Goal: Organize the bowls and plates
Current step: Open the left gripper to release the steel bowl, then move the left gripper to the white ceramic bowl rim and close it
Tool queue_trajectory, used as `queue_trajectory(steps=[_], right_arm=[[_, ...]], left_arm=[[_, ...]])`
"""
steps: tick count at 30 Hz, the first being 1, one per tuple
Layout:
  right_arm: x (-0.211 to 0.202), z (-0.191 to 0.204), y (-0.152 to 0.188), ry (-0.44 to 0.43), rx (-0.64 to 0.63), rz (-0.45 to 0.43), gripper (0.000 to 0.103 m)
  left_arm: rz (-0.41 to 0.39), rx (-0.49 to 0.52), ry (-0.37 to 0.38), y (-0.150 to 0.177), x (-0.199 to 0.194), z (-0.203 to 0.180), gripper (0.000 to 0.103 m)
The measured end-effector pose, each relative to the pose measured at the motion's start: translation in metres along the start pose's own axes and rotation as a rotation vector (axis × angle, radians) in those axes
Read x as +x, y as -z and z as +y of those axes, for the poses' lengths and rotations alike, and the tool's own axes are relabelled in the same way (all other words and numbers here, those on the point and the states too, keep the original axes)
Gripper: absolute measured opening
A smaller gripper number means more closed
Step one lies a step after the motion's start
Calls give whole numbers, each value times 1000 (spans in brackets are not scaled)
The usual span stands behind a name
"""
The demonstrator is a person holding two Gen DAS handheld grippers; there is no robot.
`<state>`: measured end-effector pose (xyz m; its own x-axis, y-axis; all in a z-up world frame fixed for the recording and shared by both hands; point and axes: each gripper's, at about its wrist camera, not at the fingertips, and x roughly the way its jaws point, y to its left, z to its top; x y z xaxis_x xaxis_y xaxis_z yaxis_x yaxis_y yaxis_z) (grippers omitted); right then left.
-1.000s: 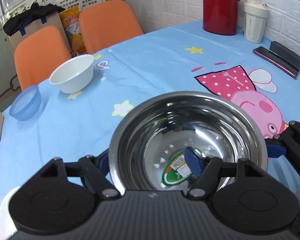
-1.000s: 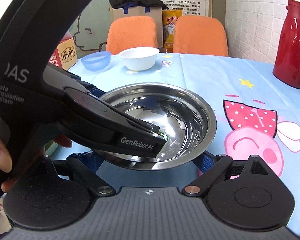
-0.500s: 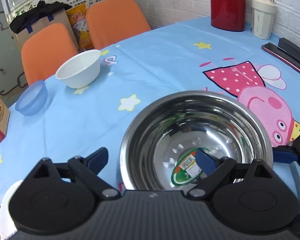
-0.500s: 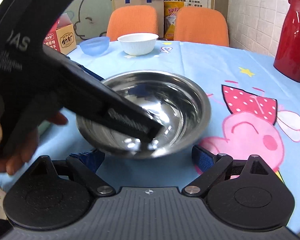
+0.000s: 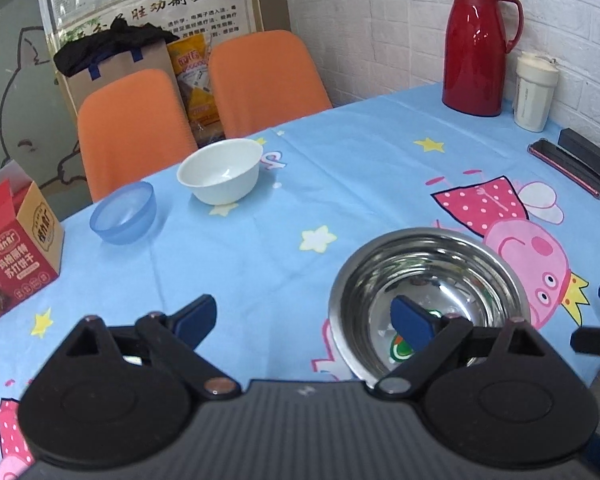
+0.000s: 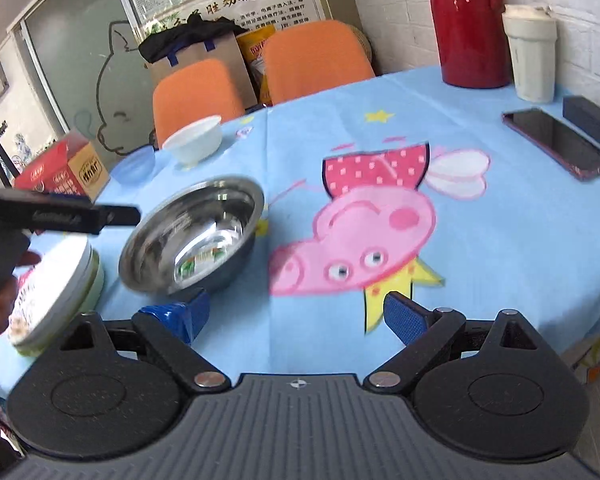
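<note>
Steel bowl (image 5: 426,292) sits free on the cloth (image 5: 340,168): my left claw (image 5: 304,318) has let go and gapes wide, my right claw (image 6: 296,314) open too. White bowl (image 5: 219,176) and blue bowl (image 5: 123,218) probably nest in next.

Tablecloth (image 5: 360,168) light blue, yellow stars, pink cartoon pig in red dotted dress. Steel bowl (image 5: 428,280) shiny silver, green-white sticker inside. Bowl (image 5: 220,176) white; small bowl (image 5: 124,212) translucent blue. Jug (image 5: 476,44) red. Chairs (image 5: 132,128) orange. Gripper pads (image 6: 404,316) blue.
</note>
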<state>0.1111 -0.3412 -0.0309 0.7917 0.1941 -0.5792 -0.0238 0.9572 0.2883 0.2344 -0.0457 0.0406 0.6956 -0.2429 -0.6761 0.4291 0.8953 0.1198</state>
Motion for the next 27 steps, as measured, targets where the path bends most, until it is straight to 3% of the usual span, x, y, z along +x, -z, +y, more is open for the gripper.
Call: queue_trajectory(steps=[4, 9, 14, 17, 22, 27], right_arm=[[17, 15, -51, -20, -156, -21, 81], [72, 46, -121, -100, -306, 11, 81], [144, 91, -172, -127, -456, 45, 81], [185, 110, -189, -160, -522, 94, 81], [247, 123, -194, -173, -564, 193, 81], [293, 129, -190, -191, -555, 242, 81]], left_arm=[[-1, -44, -24, -23, 1, 46, 93], [-20, -118, -79, -77, 28, 112, 93], [5, -151, -7, -135, 88, 146, 93], [47, -150, 37, -158, 137, 151, 93], [143, -91, 47, -164, 207, 146, 93], [175, -73, 75, -163, 242, 146, 93]])
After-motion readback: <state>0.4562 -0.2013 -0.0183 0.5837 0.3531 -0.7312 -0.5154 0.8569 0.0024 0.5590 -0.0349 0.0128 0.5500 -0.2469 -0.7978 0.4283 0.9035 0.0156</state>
